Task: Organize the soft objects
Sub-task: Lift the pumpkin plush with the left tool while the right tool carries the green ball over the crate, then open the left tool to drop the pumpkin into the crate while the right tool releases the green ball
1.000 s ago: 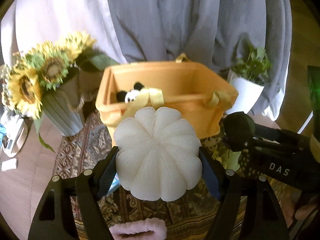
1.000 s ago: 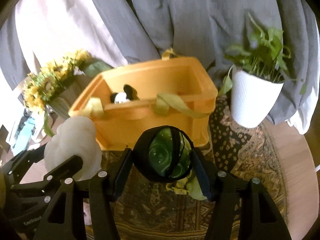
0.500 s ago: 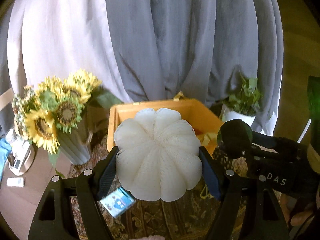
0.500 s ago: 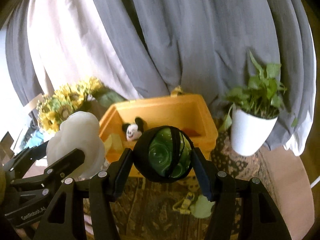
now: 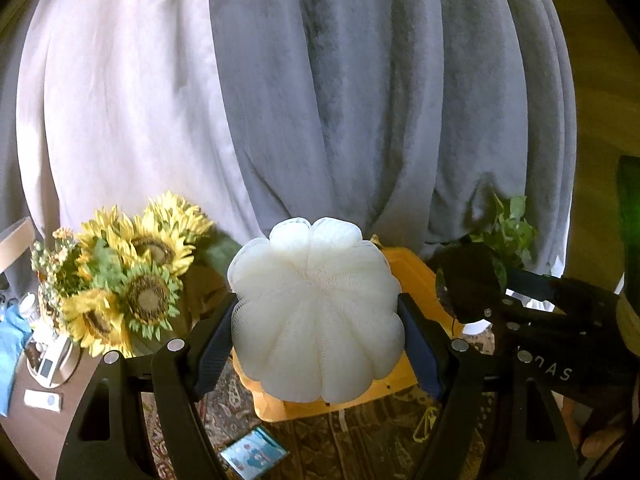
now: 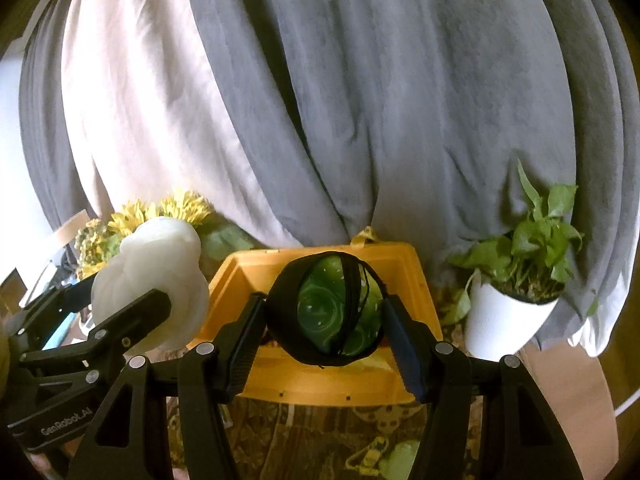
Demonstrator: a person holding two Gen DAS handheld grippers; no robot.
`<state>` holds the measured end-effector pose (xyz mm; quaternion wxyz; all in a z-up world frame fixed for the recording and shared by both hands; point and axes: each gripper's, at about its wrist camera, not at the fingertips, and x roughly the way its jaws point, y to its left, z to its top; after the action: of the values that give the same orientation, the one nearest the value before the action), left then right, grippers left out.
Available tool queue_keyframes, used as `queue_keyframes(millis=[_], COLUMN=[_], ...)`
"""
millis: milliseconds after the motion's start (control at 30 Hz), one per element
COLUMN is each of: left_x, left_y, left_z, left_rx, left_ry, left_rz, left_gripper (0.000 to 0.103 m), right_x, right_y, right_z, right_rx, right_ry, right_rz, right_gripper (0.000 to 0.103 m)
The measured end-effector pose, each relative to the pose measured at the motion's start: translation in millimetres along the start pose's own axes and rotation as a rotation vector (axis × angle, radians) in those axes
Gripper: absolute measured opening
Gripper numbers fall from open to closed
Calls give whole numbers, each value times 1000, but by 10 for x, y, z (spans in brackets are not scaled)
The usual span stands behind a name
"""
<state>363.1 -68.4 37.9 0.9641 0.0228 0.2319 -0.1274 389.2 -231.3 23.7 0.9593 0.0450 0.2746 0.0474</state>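
While grey curtains (image 5: 360,100) fill the background, the orange bin (image 6: 332,384) sits on the patterned rug (image 6: 320,440), between the sunflowers (image 5: 132,280) and the potted plant (image 6: 516,276). Left hand-held gripper (image 5: 316,340) is clamped on the white mesh sponge (image 5: 316,312), held above the bin. Right hand-held gripper (image 6: 326,332) is clamped on the green ball in black netting (image 6: 326,308), in front of the bin.

White lettering "GenRobot.AI" runs along the black body of the left gripper (image 6: 148,304) in the right wrist view, and the right gripper (image 5: 472,292) shows "SAD" upside down.
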Motion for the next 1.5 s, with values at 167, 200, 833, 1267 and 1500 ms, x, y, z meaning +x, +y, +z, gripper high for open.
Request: queue_keyframes(millis=[167, 200, 833, 1267, 1500], left_x=[121, 160, 997, 1647, 1916], left_y=[19, 24, 120, 88, 98], left_z=[95, 118, 287, 133, -10], left_rx=[11, 17, 89, 91, 59], left_ry=[-5, -4, 109, 285, 396], left_rz=[11, 17, 49, -12, -38], left_gripper=[77, 77, 77, 77, 82], right_x=[118, 149, 1043, 1558, 1712], right_y=[-13, -26, -227, -451, -520], right_z=[106, 124, 292, 149, 96], right_rx=[-10, -9, -5, 37, 56], right_ry=[-5, -3, 168, 307, 358], right_rz=[-3, -5, -27, -40, -41], right_gripper=[61, 61, 61, 62, 65])
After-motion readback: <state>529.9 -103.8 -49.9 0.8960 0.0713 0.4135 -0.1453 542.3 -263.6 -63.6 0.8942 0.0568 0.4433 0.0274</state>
